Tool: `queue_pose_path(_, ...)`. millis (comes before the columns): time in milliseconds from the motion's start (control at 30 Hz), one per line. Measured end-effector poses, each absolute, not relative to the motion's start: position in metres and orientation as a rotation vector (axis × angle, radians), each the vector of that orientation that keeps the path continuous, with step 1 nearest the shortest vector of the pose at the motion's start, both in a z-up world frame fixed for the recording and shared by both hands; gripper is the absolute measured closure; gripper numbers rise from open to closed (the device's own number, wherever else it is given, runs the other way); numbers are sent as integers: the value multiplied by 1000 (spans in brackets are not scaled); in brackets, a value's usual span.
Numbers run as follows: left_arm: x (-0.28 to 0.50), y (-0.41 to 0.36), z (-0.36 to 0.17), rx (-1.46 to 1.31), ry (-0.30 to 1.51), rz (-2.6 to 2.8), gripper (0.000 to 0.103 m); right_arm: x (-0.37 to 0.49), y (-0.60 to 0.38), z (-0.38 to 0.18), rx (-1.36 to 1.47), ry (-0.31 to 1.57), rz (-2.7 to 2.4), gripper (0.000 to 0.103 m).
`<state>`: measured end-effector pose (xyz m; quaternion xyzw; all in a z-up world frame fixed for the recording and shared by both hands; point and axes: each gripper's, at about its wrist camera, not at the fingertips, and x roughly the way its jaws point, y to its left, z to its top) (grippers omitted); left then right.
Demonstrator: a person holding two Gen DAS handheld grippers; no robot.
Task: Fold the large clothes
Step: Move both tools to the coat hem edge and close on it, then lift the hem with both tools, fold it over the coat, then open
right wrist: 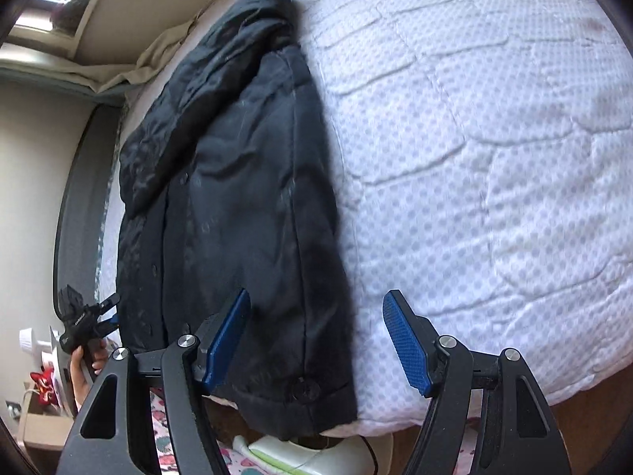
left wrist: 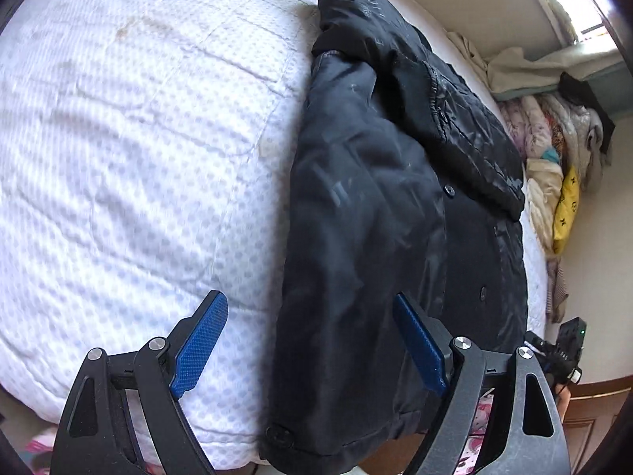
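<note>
White quilted bed (left wrist: 118,158) bears black jacket (left wrist: 376,217), lengthwise, collar farthest.

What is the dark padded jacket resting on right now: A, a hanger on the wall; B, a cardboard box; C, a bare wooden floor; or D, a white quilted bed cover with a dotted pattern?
D: the dark padded jacket lies flat on the white quilted bed cover, its hem hanging just over the near edge of the bed, with both grippers open above it.
</note>
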<state>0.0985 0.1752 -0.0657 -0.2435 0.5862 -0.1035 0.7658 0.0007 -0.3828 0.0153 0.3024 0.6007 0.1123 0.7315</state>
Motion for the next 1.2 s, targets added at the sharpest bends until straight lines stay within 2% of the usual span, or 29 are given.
queue_pose_path(400,71,170,-76,-676,1331,-361,17,-11,-369,-6,765,1428,382,34)
queue_pose_path(533,60,160,-78,-699,1333,-392,20,-17,-360,-6,802,1423,420,34)
queue_pose_path(567,59,158,-77,-685,1324,-385,23,-18,-358,-6,815,1421,431,36)
queue_pose_path(600,59,157,-76,-682,1319,-383,26,-18,-356,-7,827,1421,442,42)
queue_pose_path(633,59,157,-77,-688,1317,-385,35,-18,-354,-8,844,1417,451,48)
queue_pose_path(667,59,156,-80,-700,1324,-393,49,-17,-351,-10,852,1416,452,59)
queue_pose_path(700,59,155,-82,-705,1332,-404,57,-17,-350,-11,853,1413,446,68)
queue_pose_path(733,58,155,-85,-713,1341,-420,67,-17,-351,-11,855,1403,441,71)
queue_pose_path(800,58,151,-85,-708,1338,-433,73,-15,-350,-8,860,1384,449,82)
queue_pose_path(900,55,150,-77,-704,1304,-465,79,-15,-346,4,823,1337,479,89)
queue_pose_path(1200,32,157,-40,-661,1236,-482,82,-34,-347,32,844,1229,550,94)
